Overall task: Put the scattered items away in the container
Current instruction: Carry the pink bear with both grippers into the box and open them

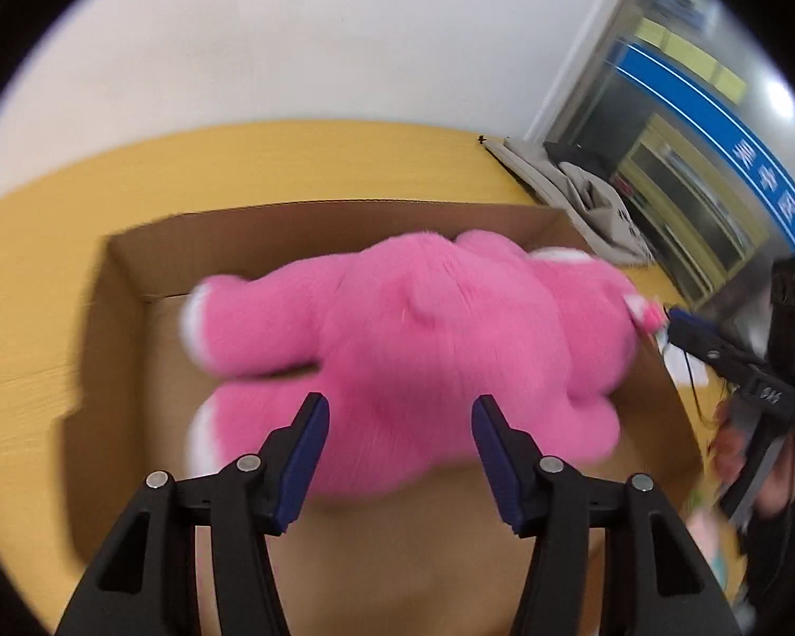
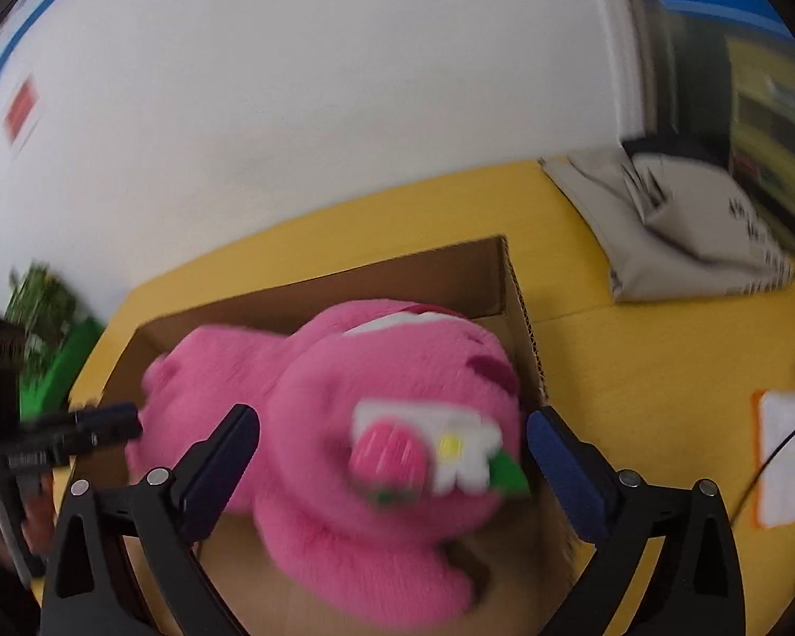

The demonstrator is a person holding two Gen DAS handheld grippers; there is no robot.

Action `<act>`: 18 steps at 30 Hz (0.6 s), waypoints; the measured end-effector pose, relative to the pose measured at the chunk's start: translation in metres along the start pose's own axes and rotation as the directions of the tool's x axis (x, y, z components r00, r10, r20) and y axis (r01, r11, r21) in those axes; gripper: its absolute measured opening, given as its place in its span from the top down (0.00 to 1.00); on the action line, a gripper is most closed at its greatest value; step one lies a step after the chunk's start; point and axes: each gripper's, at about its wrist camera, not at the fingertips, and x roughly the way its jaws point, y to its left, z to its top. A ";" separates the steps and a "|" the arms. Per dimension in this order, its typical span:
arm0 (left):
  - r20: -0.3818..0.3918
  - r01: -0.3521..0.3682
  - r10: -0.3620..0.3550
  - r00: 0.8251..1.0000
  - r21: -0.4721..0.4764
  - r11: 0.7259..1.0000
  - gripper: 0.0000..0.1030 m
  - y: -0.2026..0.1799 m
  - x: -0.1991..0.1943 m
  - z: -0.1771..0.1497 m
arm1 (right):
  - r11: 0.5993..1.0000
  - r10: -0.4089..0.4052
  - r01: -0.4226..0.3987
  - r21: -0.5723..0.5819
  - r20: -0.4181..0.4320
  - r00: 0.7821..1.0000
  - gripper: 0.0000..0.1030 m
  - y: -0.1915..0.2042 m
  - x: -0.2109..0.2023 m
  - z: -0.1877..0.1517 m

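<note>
A big pink plush bear lies blurred across the open cardboard box on the yellow table. My left gripper stands open just in front of the bear's body, its blue pads apart from the fur. In the right wrist view the bear's head, with a strawberry and a white flower on it, sits between the wide-open fingers of my right gripper, which do not press on it. A finger of the right gripper shows beside the bear's head in the left wrist view.
A grey folded bag lies on the yellow table behind the box to the right. A white sheet with an orange edge and a black cable lie at the right. Green items stand left of the box. A white wall rises behind.
</note>
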 end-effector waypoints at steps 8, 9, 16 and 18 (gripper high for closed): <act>-0.214 -0.079 0.066 0.975 -0.053 0.995 0.48 0.034 -0.019 -0.084 | 0.974 0.094 -0.138 -0.178 -0.236 0.967 0.00 0.028 -0.036 -0.067; -0.247 -0.075 0.058 0.967 -0.061 0.995 0.48 0.037 -0.016 -0.093 | 0.983 0.073 -0.115 -0.143 -0.271 0.960 0.00 0.022 -0.027 -0.074; -0.267 -0.061 0.038 0.963 -0.081 0.995 0.53 0.033 -0.030 -0.128 | 0.990 -0.035 -0.015 -0.141 -0.347 0.937 0.06 0.018 -0.019 -0.110; -0.261 -0.071 0.048 0.964 -0.082 0.994 0.53 0.030 -0.036 -0.134 | 0.991 -0.038 -0.007 -0.131 -0.337 0.941 0.06 0.017 -0.026 -0.113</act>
